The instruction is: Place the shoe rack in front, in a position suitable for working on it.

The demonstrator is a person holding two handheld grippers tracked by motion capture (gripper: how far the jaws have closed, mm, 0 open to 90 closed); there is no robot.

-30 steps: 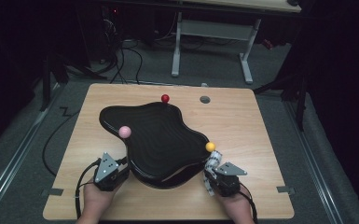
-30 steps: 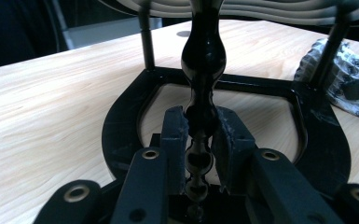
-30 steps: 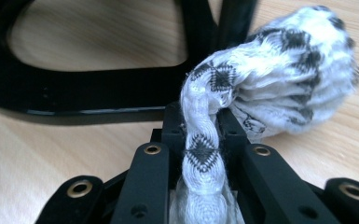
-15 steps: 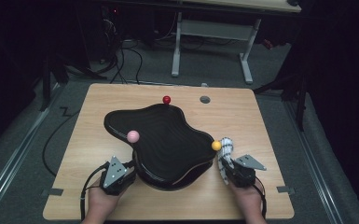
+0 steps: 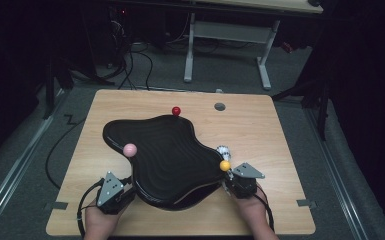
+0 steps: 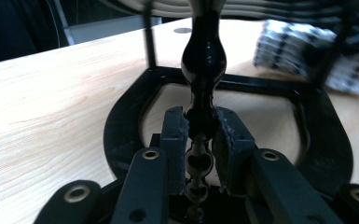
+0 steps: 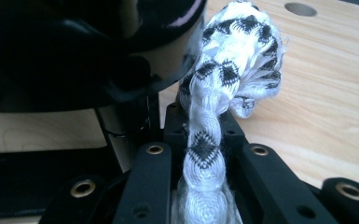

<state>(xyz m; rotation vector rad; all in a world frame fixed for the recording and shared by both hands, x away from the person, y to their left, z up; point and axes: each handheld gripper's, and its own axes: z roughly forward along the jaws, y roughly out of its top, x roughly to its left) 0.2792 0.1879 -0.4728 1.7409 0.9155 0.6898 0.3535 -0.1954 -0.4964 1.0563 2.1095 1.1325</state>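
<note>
A black wavy board point(image 5: 170, 155) stands on a black frame point(image 6: 121, 135) on the wooden table point(image 5: 260, 125). Pink point(image 5: 129, 149), red point(image 5: 176, 110) and orange point(image 5: 225, 165) balls stick up at its rim. At the board's near left edge, my left gripper point(image 5: 125, 192) is shut on a black turned post point(image 6: 204, 60) of the frame; its pads point(image 6: 175, 135) press the post's narrow neck. Beside the orange ball my right gripper point(image 5: 228, 181) is shut on a white-and-black braided rope point(image 7: 235, 51), whose frayed end point(image 5: 223, 150) pokes out at the board's right edge.
A round hole point(image 5: 220, 106) lies in the table's far right part. Small metal brackets point(image 5: 55, 205) point(image 5: 304, 203) sit near the front corners. Beyond the far edge are cables on the floor and a grey desk frame point(image 5: 262, 55). Bare wood lies right of the board.
The board and its balls swung right, then came back left and nearer to me. Both grippers moved along with it and stayed shut.
</note>
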